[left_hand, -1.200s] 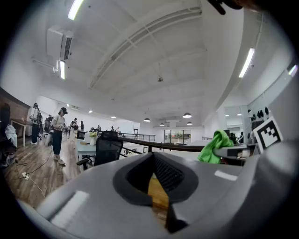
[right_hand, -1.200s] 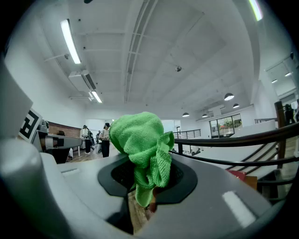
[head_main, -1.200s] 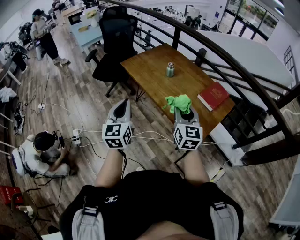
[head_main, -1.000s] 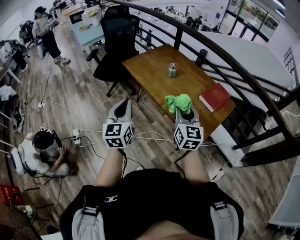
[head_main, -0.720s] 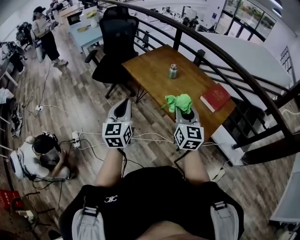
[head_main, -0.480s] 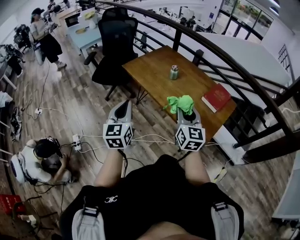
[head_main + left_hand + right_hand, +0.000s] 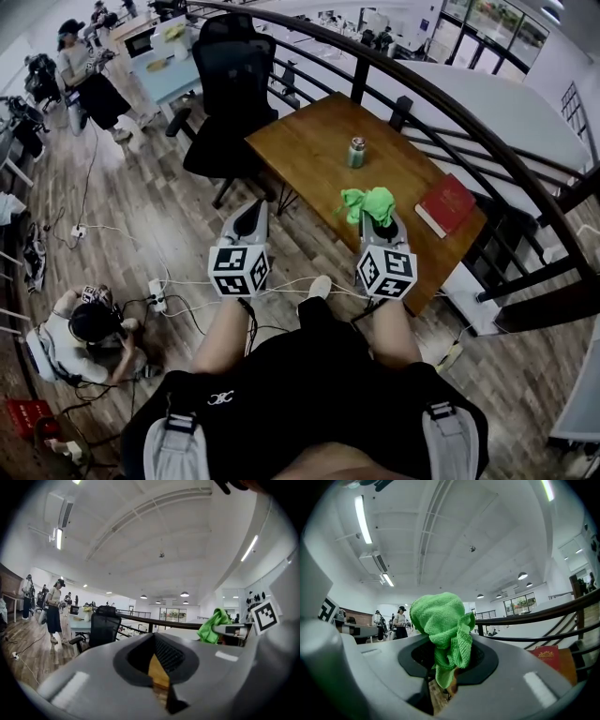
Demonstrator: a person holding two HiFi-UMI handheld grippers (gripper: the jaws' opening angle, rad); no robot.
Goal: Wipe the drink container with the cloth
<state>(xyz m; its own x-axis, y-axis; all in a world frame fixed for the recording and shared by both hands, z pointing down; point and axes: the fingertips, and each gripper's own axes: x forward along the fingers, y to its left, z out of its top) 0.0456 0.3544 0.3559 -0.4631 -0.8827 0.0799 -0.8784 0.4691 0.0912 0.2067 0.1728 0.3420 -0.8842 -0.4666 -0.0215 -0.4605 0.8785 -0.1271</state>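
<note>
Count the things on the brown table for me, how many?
2: the drink container near its middle, the red book at its right end. The green cloth hides a little tabletop.

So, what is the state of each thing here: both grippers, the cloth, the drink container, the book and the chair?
left gripper: shut, nothing in it.
right gripper: shut on the green cloth.
green cloth: bunched up, clamped in the jaws, off the table.
drink container: upright on the wooden table, lid on, untouched.
red book: closed, lying flat.
office chair: unoccupied.
</note>
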